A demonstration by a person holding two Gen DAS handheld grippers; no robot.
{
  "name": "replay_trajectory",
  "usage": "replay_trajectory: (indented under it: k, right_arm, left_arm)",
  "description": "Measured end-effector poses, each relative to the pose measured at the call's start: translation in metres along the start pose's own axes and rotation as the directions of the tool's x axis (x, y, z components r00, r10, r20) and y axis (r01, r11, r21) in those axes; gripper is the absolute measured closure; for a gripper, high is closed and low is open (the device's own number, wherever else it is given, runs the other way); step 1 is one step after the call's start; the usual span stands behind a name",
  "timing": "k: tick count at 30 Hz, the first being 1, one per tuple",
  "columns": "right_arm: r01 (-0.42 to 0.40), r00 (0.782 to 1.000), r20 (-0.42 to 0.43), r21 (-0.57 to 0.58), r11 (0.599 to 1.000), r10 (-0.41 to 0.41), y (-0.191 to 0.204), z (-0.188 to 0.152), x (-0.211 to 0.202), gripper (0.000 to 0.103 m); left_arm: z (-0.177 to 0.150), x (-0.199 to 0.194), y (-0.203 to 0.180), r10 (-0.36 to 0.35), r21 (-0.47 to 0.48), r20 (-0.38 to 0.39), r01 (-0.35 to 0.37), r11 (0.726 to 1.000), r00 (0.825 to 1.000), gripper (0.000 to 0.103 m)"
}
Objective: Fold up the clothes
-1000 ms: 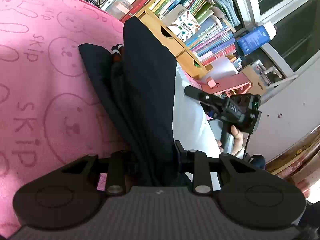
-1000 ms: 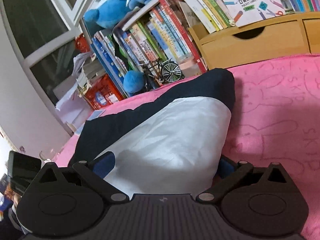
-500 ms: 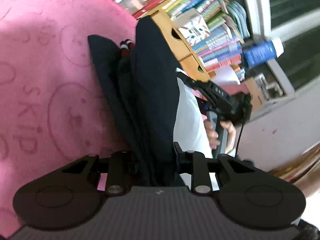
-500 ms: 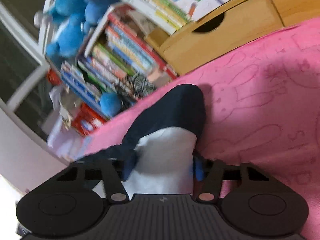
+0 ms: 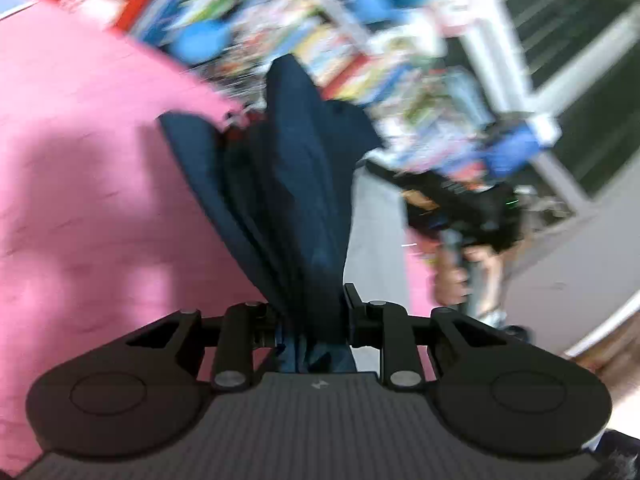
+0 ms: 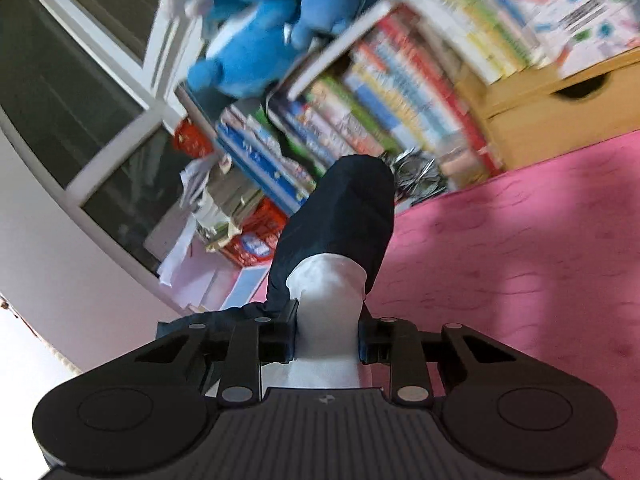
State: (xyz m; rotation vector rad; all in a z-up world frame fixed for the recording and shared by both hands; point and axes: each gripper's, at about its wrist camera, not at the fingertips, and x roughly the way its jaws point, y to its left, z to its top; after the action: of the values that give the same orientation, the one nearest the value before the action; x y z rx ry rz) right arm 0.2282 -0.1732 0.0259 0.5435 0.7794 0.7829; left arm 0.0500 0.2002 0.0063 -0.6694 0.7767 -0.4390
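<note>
Both the left gripper point(image 5: 310, 322) and the right gripper point(image 6: 327, 338) have their jaws pinching the dark-and-white garment point(image 5: 296, 200), lifted above the pink blanket point(image 5: 88, 184), so I think both should keep level to fold it evenly.

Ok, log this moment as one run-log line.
step: fold clothes | left gripper: shut on garment | right gripper: shut on garment | garment: lifted over pink blanket | views: motion-blurred
</note>
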Motion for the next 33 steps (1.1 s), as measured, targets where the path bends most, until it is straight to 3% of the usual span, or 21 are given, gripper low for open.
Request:
replay_trajectory:
  k: [2,6,7,8,10,12,13,14,15,16,18,19,21,23,24,25,28,31,33]
  right_arm:
    - [0.024,0.999,-0.029,0.003,1.0,-0.024,-0.001,-0.004,0.026,0.075]
    - [0.108,0.993,-0.058,0.045,0.993,-0.106,-0.019,-0.017,0.062,0.074]
    - [0.106,0.993,-0.055,0.057,0.993,-0.103,-0.025,-0.02,0.063,0.072]
    - [0.104,0.994,-0.052,0.068,0.992,-0.101,-0.031,-0.023,0.064,0.071]
    - [0.103,0.994,-0.046,0.066,0.992,-0.1,-0.041,-0.028,0.065,0.059]
    - [0.098,0.995,-0.028,0.041,0.994,-0.097,-0.047,-0.035,0.065,0.054]
    - [0.106,0.994,-0.025,0.067,0.992,-0.104,-0.047,-0.034,0.061,0.05]
    - [0.114,0.993,-0.023,0.093,0.989,-0.112,-0.047,-0.034,0.058,0.045]
    - [0.131,0.991,-0.016,0.104,0.986,-0.13,-0.044,-0.034,0.053,0.031]
    - [0.195,0.981,0.013,0.047,0.98,-0.195,-0.031,-0.033,0.042,0.02]
    - [0.301,0.952,0.097,-0.138,0.944,-0.29,0.003,-0.038,0.021,0.015]
    - [0.342,0.938,0.146,-0.248,0.906,-0.314,0.021,-0.044,0.012,0.014]
    - [0.365,0.93,0.207,-0.427,0.828,-0.303,0.053,-0.066,-0.001,0.014]
    - [0.325,0.946,0.195,-0.56,0.762,-0.26,0.081,-0.1,-0.001,0.022]
    - [0.296,0.955,0.17,-0.611,0.734,-0.244,0.092,-0.117,0.002,0.031]
    - [0.261,0.964,0.126,-0.643,0.72,-0.236,0.098,-0.131,0.01,0.04]
    - [0.2,0.968,0.029,-0.692,0.694,-0.25,0.107,-0.163,0.045,0.046]
    - [0.188,0.966,0.005,-0.699,0.69,-0.258,0.111,-0.171,0.055,0.046]
    - [0.191,0.966,0.006,-0.694,0.694,-0.26,0.113,-0.171,0.054,0.045]
  left_arm:
    - [-0.004,0.011,0.02,0.053,-0.034,-0.03,-0.054,0.998,0.998,0.076]
    - [-0.01,0.015,0.04,0.001,-0.063,-0.02,-0.002,0.998,1.0,0.073]
    - [-0.012,0.016,0.042,0.002,-0.057,-0.015,-0.003,0.998,1.0,0.066]
    - [-0.013,0.017,0.043,0.001,-0.048,-0.007,-0.002,0.999,1.0,0.066]
    - [-0.015,0.017,0.044,-0.008,-0.041,0.006,0.008,0.999,1.0,0.065]
    - [-0.014,0.013,0.043,-0.009,-0.067,0.001,0.009,0.998,1.0,0.065]
    - [-0.013,0.007,0.045,-0.003,-0.088,-0.004,0.003,0.996,1.0,0.06]
    - [-0.012,-0.001,0.045,0.016,-0.095,0.001,-0.016,0.995,1.0,0.049]
    - [-0.012,-0.012,0.042,0.06,-0.078,0.025,-0.058,0.995,0.998,0.044]
    - [-0.011,-0.025,0.039,0.114,-0.05,0.06,-0.111,0.993,0.992,0.036]
    - [-0.011,-0.047,0.031,0.207,-0.012,0.135,-0.207,0.978,0.969,0.035]
    - [-0.01,-0.056,0.026,0.233,-0.007,0.175,-0.235,0.972,0.957,0.035]
    - [-0.008,-0.074,0.016,0.261,0.002,0.25,-0.27,0.963,0.932,0.035]
    - [-0.005,-0.075,-0.004,0.218,0.055,0.292,-0.244,0.968,0.931,0.035]
    - [-0.003,-0.066,-0.017,0.205,0.102,0.299,-0.245,0.964,0.932,0.035]
    - [-0.002,-0.055,-0.031,0.197,0.156,0.305,-0.253,0.955,0.932,0.035]
    - [0.004,-0.014,-0.055,0.217,0.237,0.311,-0.297,0.925,0.925,0.033]
    - [0.011,0.033,-0.053,0.322,0.263,0.283,-0.396,0.88,0.904,0.033]
    - [0.01,0.055,-0.041,0.411,0.294,0.248,-0.472,0.831,0.878,0.038]
